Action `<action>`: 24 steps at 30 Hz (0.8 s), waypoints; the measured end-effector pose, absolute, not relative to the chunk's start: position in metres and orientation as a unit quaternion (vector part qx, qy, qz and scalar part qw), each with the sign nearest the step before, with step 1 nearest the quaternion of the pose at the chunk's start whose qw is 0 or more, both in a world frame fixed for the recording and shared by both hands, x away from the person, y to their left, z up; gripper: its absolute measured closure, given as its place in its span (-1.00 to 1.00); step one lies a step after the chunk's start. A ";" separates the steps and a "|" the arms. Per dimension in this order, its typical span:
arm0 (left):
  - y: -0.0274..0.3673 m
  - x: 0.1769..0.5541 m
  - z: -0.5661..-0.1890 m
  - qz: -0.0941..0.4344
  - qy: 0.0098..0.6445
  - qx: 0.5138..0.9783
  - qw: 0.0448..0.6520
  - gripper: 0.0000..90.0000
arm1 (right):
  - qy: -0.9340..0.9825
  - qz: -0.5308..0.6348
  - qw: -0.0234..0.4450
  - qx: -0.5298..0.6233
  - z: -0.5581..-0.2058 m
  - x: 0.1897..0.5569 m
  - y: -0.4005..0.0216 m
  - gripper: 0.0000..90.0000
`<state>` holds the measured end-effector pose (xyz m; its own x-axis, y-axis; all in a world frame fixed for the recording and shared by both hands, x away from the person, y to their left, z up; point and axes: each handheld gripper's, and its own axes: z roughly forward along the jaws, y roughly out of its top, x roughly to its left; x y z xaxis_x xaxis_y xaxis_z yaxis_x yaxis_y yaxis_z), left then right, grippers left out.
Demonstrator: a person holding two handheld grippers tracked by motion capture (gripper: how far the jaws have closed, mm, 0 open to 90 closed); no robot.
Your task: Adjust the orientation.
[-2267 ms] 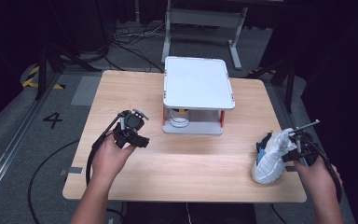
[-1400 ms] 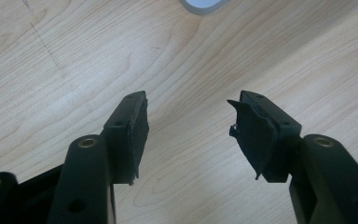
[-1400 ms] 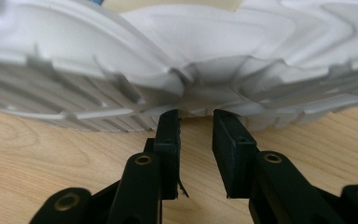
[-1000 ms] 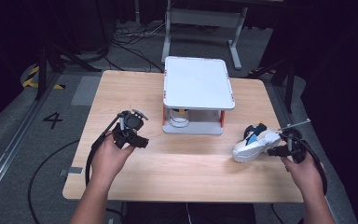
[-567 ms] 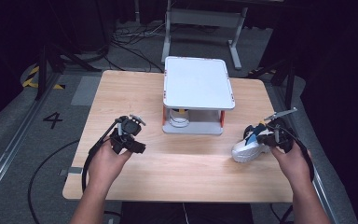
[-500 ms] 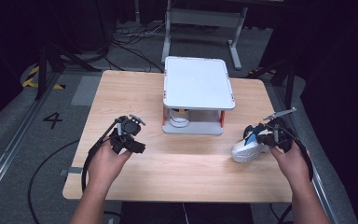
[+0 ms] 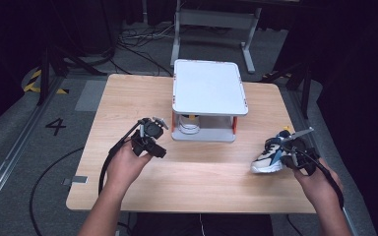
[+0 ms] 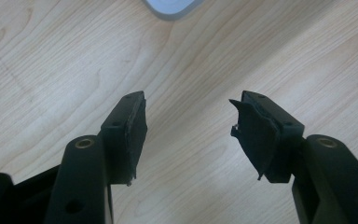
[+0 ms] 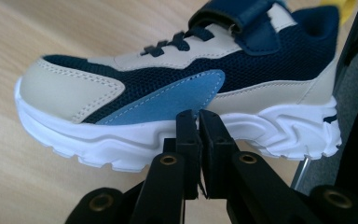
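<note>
Clearly light, with a stiff white sole and soft mesh upper, the sneaker (image 7: pixel 267 156) stands near the table's (image 7: pixel 128 93) right edge, best pinched at the heel collar, while the right gripper (image 9: pixel 198 122) sits closed just beside its sole, holding nothing, and the left gripper (image 8: pixel 189 128) hangs apart and empty.

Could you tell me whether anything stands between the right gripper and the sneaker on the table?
Nothing visible does. The right gripper has its jaws shut with nothing between them, right beside the white sole of the sneaker, which lies on the wooden table. Whether the tips touch the sole cannot be told.
</note>
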<state>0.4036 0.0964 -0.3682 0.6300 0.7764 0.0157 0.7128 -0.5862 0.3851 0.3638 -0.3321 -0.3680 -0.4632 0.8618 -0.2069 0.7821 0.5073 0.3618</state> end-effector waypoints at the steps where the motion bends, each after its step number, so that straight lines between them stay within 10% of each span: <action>1: 0.095 0.405 -0.368 0.092 0.418 0.887 0.174 -0.05 | 0.850 0.101 0.183 0.484 -0.369 0.361 -0.332 0.94; 24: 0.099 0.406 -0.370 0.085 0.424 0.884 0.175 -0.06 | 0.875 0.081 0.055 0.474 -0.384 0.351 -0.343 0.95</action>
